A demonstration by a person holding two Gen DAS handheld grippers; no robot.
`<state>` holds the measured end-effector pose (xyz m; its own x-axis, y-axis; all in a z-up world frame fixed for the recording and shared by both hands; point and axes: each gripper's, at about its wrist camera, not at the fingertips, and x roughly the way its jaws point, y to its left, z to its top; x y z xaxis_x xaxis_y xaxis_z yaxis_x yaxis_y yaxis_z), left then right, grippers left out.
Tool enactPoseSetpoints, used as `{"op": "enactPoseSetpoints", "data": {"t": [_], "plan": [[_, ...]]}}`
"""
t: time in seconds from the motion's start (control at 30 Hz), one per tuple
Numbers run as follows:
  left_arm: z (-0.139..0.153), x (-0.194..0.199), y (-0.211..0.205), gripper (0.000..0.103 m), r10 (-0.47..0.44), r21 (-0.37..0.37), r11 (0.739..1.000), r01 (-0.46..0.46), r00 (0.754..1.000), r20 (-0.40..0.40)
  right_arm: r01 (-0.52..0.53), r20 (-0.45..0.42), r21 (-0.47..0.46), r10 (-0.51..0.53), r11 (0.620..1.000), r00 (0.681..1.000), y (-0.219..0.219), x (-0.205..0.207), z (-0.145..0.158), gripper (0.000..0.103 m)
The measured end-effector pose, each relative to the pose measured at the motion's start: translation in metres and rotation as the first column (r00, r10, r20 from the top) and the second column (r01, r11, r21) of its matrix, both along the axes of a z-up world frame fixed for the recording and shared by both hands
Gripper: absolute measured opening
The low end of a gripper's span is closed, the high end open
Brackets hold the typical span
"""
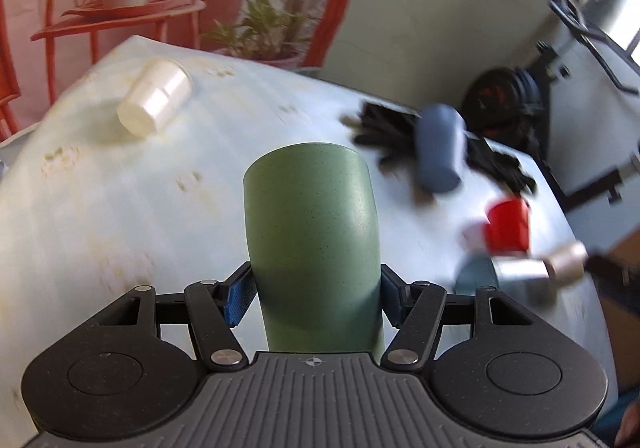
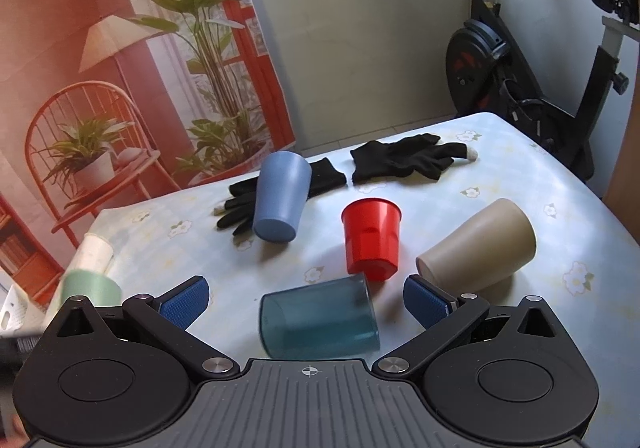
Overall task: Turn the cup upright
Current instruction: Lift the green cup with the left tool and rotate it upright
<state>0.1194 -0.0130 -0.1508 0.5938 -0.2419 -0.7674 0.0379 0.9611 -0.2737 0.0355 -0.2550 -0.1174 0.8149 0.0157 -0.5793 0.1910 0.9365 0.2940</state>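
Observation:
My left gripper (image 1: pixel 316 292) is shut on a speckled green cup (image 1: pixel 312 232), which points away from the camera above the table; the cup also shows at the left edge of the right wrist view (image 2: pixel 90 288). My right gripper (image 2: pixel 306 302) is open, its blue pads (image 2: pixel 184 302) on either side of a clear teal cup (image 2: pixel 320 322) lying on its side, not touching it. A red cup (image 2: pixel 372 238) stands upside down. A blue cup (image 2: pixel 280 201), a beige cup (image 2: pixel 480 248) and a white cup (image 1: pixel 156 97) lie on their sides.
Two black gloves (image 2: pixel 404 161) lie at the far side of the flowered tablecloth (image 2: pixel 520 175). An exercise bike (image 2: pixel 520 59) stands beyond the table's right corner. A printed backdrop of plants and red chairs (image 2: pixel 120 87) hangs behind the table.

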Motion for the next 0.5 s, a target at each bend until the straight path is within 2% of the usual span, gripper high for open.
{"op": "enactPoseSetpoints", "data": {"t": [0.17,0.33,0.5], "plan": [[-0.014,-0.022,-0.024,0.066,-0.066,0.015,0.998,0.066,0.998,-0.004,-0.021,-0.023,-0.009,0.021,1.000,1.000,0.004,-0.015,0.002,0.103],[-0.030,-0.023,-0.039,0.066,-0.091,0.046,0.995,0.092,0.996,-0.019,-0.032,-0.043,-0.014,0.032,0.999,0.999,0.006,-0.030,-0.001,0.103],[-0.043,-0.020,-0.056,0.067,-0.118,0.115,0.986,0.120,0.993,-0.028,-0.028,-0.063,-0.010,0.027,1.000,0.998,0.003,-0.037,-0.006,0.103]]}}
